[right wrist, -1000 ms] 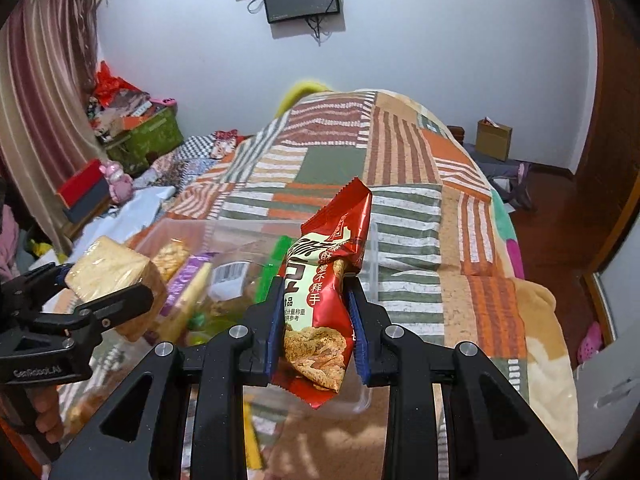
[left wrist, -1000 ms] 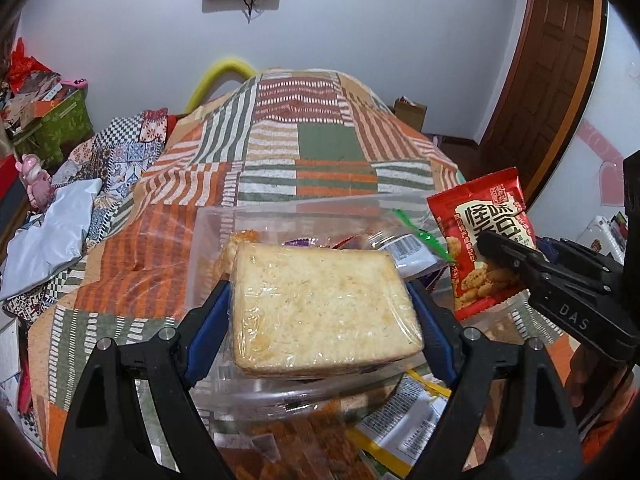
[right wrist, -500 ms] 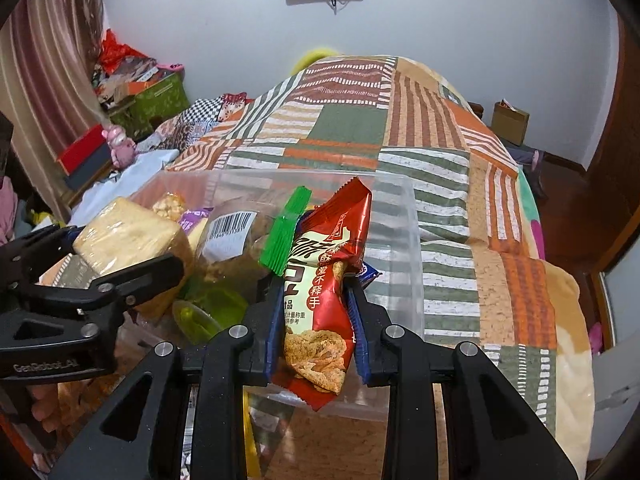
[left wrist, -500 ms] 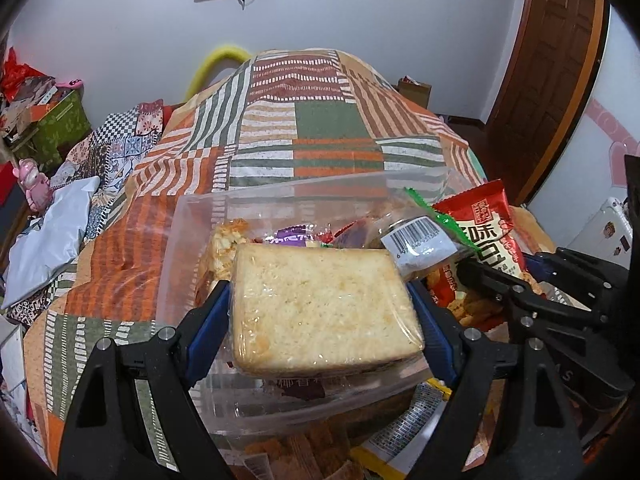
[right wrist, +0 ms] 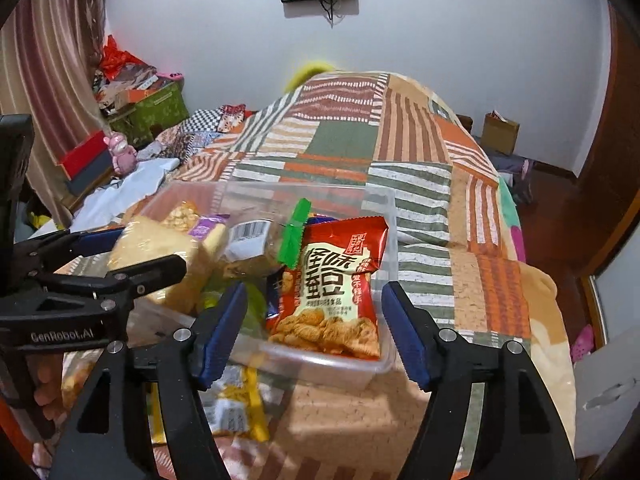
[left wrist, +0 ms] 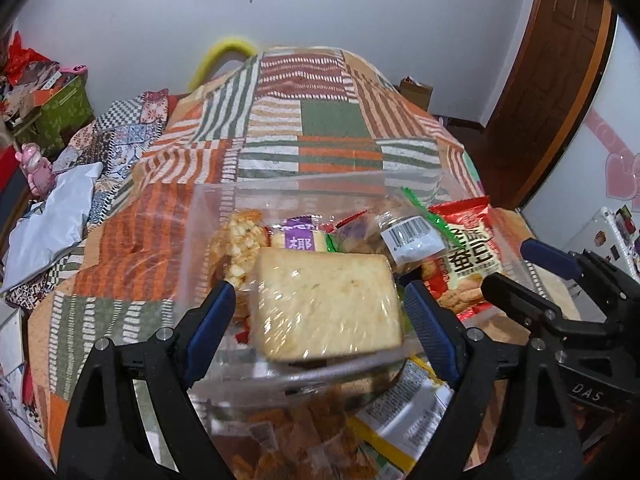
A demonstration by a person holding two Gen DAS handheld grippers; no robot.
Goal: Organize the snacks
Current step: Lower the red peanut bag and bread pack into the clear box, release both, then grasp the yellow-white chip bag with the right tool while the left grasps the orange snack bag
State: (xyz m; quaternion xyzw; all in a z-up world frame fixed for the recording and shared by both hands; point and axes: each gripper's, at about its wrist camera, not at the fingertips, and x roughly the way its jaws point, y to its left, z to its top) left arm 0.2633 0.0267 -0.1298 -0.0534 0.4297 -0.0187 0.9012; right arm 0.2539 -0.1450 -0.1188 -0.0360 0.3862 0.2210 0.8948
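We hold both tongs over a clear tub (right wrist: pixel 384 216) on a quilted bed (left wrist: pixel 340 120). Our left tongs (left wrist: pixel 320 312) stand apart, blue pads clear of the wrapped bread (left wrist: pixel 326 304) that sits between them at the tub's near edge; whether the bread rests on the snacks below we cannot tell. Our right tongs (right wrist: pixel 314 328) are also spread wide, and the red pack (right wrist: pixel 332 284) lies flat in the tub's near right corner, face up, touching neither pad.

Crowding the tub: a clear bag with a barcode label (left wrist: pixel 412 238) and a green clip (right wrist: pixel 294 236), a purple-topped pack (left wrist: pixel 302 238), and a bag of cracker bits (left wrist: pixel 244 240) against the far left wall. The clip overlaps the red pack's upper left corner.

In front of the tub, on the bed, lies a yellow-edged pack (right wrist: pixel 236 408). A pale blue cloth (left wrist: pixel 48 216) and a pink toy (right wrist: pixel 120 152) sit off to the left, well apart.
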